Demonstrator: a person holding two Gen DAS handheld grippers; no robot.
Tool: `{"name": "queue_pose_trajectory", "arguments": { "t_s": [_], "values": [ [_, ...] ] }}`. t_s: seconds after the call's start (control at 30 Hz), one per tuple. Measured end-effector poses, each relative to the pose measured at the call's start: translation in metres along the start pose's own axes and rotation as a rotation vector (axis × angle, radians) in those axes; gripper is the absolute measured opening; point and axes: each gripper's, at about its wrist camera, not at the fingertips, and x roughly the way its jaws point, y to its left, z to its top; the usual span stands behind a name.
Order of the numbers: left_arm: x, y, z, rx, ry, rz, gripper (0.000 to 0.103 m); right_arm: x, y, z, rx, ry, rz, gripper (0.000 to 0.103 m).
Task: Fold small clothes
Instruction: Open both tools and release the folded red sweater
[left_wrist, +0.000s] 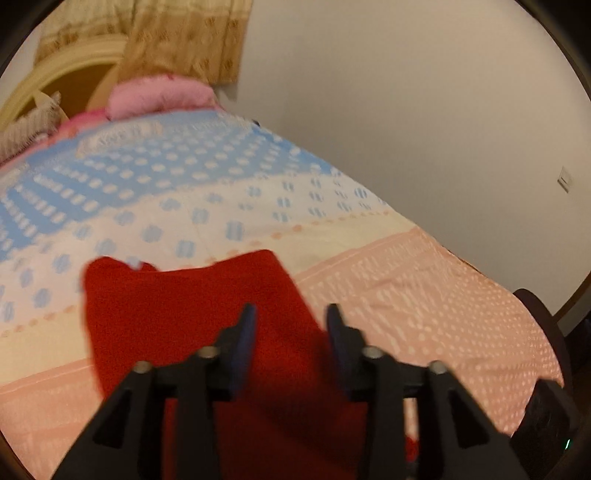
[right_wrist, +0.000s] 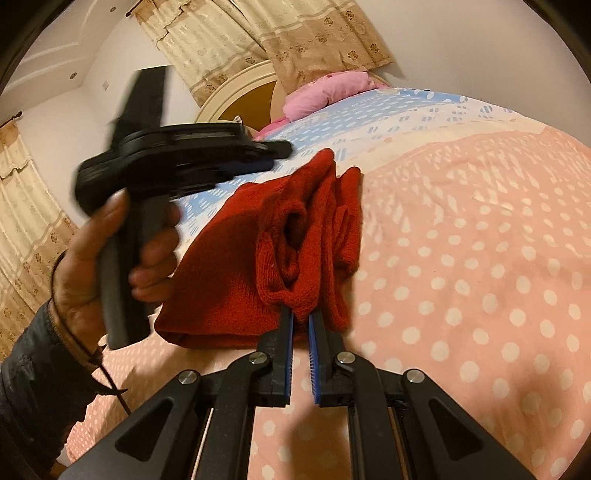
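Item: small red knitted woollen garment (right_wrist: 236, 266), lying part-folded on the pink white-dotted bedspread (right_wrist: 461, 258) near the bed's foot, one bunched fold raised at its near right edge. Handling, as judged: light, soft, limp, loosely knitted; likely to stretch, sag and slump unless supported at two points; not fragile, not slippery. Best taken at a doubled edge or corner, pinching all layers together. Right gripper (right_wrist: 301, 314): jaws nearly together, clamped on the raised fold. Left gripper (left_wrist: 291, 314): jaws parted, holding nothing, hovering over the garment; the view is blurred.
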Motion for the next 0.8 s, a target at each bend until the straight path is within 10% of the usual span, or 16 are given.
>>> {"name": "queue_pose_trajectory", "arguments": {
  "t_s": [0.27, 0.37, 0.5, 0.57, 0.63, 0.8],
  "values": [
    [-0.048, 0.045, -0.06, -0.029, -0.082, 0.148, 0.074, -0.032, 0.005, 0.03, -0.037, -0.111, -0.054, 0.011],
    [-0.044, 0.06, -0.074, -0.1, -0.062, 0.134, 0.074, -0.011, 0.014, 0.064, -0.063, -0.076, -0.016, 0.055],
    [-0.039, 0.062, -0.086, -0.134, -0.048, 0.12, 0.074, 0.04, 0.02, 0.097, -0.075, 0.02, -0.015, 0.061],
    [-0.038, 0.059, -0.09, -0.136, -0.046, 0.11, 0.074, 0.066, 0.016, 0.102, -0.06, 0.085, -0.021, 0.054],
    [-0.04, 0.057, -0.094, -0.137, -0.047, 0.099, 0.074, 0.085, 0.007, 0.1, -0.022, 0.139, -0.023, 0.013],
    [-0.04, 0.05, -0.098, -0.11, -0.049, 0.098, 0.082, 0.062, -0.002, 0.089, -0.03, 0.077, -0.068, 0.005]
  ]
}}
